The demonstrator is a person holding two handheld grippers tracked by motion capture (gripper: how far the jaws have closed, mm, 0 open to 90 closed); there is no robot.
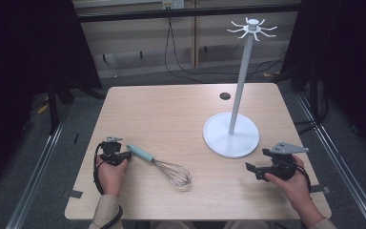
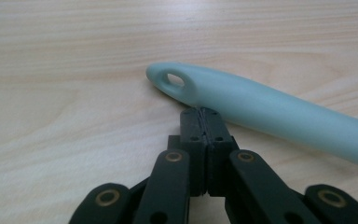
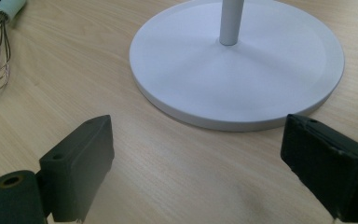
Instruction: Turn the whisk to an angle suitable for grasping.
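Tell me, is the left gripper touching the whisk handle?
Cannot tell. In the left gripper view the left gripper is shut, its tips right against the whisk handle, with nothing between the jaws; contact or a sliver of gap is unclear.

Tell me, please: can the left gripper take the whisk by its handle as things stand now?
Probably not yet. The left gripper is shut, its tips meeting just beside the whisk handle, near the end with the hole. Nothing blocks the way; it seems it must open first, then close around the handle.
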